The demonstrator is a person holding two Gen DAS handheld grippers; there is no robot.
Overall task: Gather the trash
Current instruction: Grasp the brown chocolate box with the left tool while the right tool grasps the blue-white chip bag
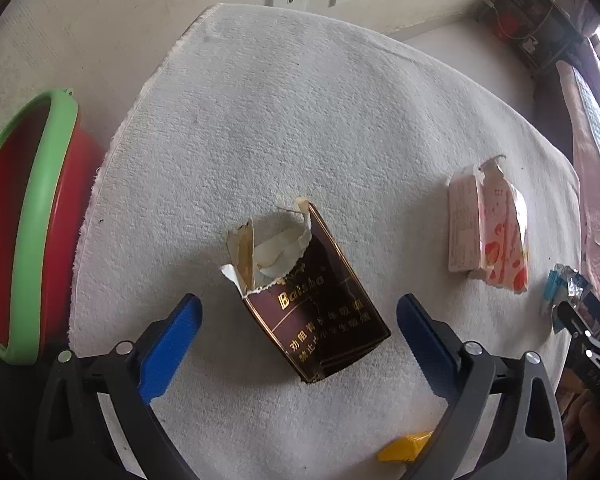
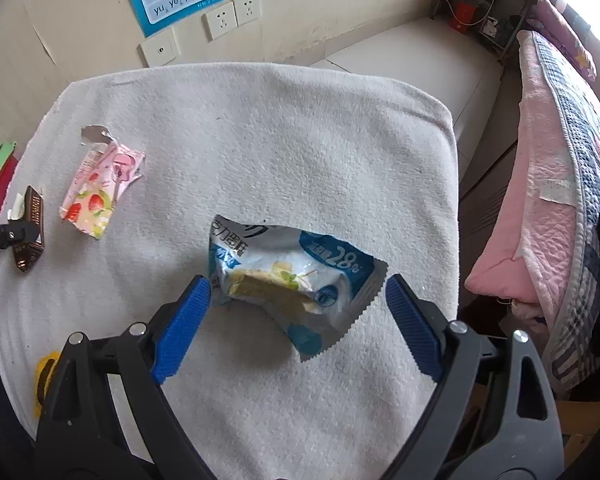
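Both of our hand-held grippers are wide open: left hand-held gripper (image 1: 299, 344) straddles one torn maroon cigarette pack (image 1: 312, 300), right hand-held gripper (image 2: 298, 322) straddles one blue snack wrapper (image 2: 296, 280). One pink strawberry wrapper (image 2: 100, 188) lies between them on the towel-covered desk (image 2: 300, 140), one red basin (image 1: 8, 216) off left.
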